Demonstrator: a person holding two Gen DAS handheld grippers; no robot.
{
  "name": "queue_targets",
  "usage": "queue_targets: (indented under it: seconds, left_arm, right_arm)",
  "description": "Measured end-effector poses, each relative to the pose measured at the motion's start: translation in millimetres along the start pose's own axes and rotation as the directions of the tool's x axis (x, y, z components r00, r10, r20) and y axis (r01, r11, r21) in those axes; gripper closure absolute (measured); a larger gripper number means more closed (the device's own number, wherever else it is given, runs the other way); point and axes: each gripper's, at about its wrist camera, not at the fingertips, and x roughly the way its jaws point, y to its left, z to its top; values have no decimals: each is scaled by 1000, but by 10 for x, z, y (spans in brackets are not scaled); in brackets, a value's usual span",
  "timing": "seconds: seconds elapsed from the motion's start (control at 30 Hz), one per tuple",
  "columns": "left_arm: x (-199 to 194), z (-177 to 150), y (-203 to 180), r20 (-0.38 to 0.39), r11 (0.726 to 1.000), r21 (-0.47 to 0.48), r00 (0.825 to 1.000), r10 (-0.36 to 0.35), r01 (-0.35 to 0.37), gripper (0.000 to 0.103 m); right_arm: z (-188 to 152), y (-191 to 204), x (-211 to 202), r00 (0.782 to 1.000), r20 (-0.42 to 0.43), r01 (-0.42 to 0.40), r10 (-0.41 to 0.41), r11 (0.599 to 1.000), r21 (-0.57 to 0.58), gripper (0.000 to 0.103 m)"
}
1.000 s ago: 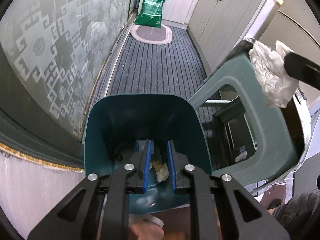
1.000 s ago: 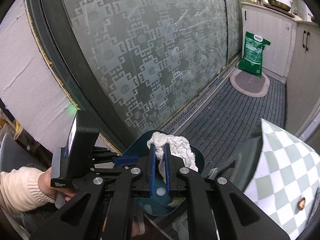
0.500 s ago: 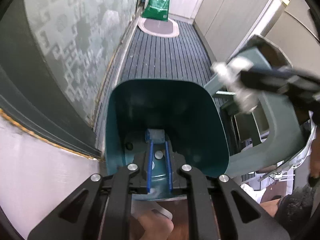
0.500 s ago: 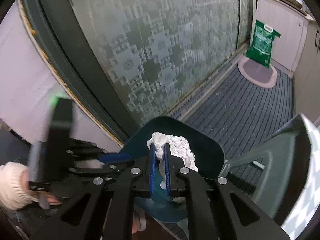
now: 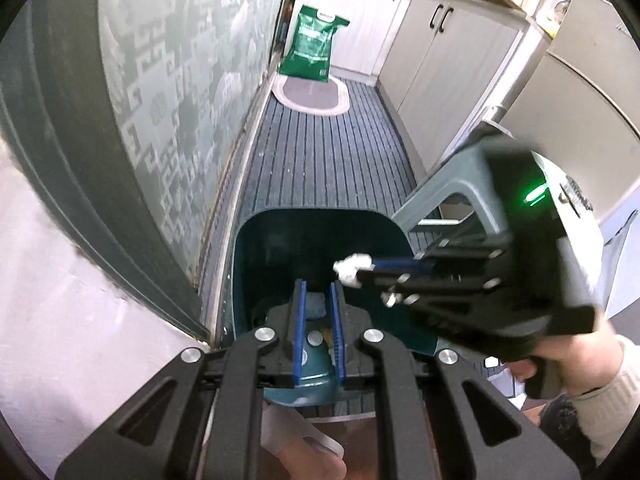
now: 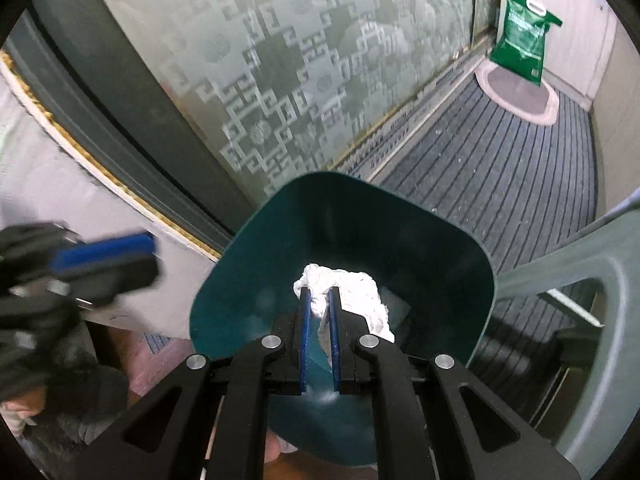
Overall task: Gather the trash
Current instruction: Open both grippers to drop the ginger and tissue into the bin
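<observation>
A dark teal bin [image 5: 280, 248] stands on the striped floor, its mouth facing up. My right gripper [image 6: 319, 300] is shut on a crumpled white tissue [image 6: 352, 288] and hangs just over the bin [image 6: 256, 280] opening. From the left wrist view, that right gripper [image 5: 360, 274] reaches in from the right with the tissue [image 5: 351, 273] at its tip. My left gripper [image 5: 318, 292] is shut with nothing in it, at the bin's near rim. It shows blurred at the left as the left gripper [image 6: 104, 256], apart from the bin. A bluish scrap [image 5: 316, 306] lies inside.
A grey-green plastic stool [image 5: 452, 196] stands right beside the bin. A frosted patterned glass door [image 6: 300, 60] runs along the left. Farther down the floor are a green bag [image 5: 312, 50], an oval mat [image 5: 310, 94] and cabinets [image 5: 452, 64]. A hand in a cream sleeve [image 5: 600, 380] holds the right gripper.
The right gripper has come down with the tissue from above the stool to just over the bin's mouth. The left gripper's pads closed a little and it drew back and up.
</observation>
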Motion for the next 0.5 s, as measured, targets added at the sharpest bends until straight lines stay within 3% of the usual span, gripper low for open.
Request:
queue_targets:
  seconds: [0.2,0.43,0.5]
  left_arm:
    - [-218,84,-70,64,1000,0,998,-25,25,86]
    - [-426,187,-196,144,999,25,989,-34,31,69]
    - [-465,219,-221,164,999,31,986,-40,36,68]
  right_arm:
    - [-128,-62,346,998,-60,9,-8,1000,16,95]
    - [-228,-27,561,994,-106,23,-23,1000,-3,93]
    - [-264,-24,600,993,-115,30,-31,999,-13,93]
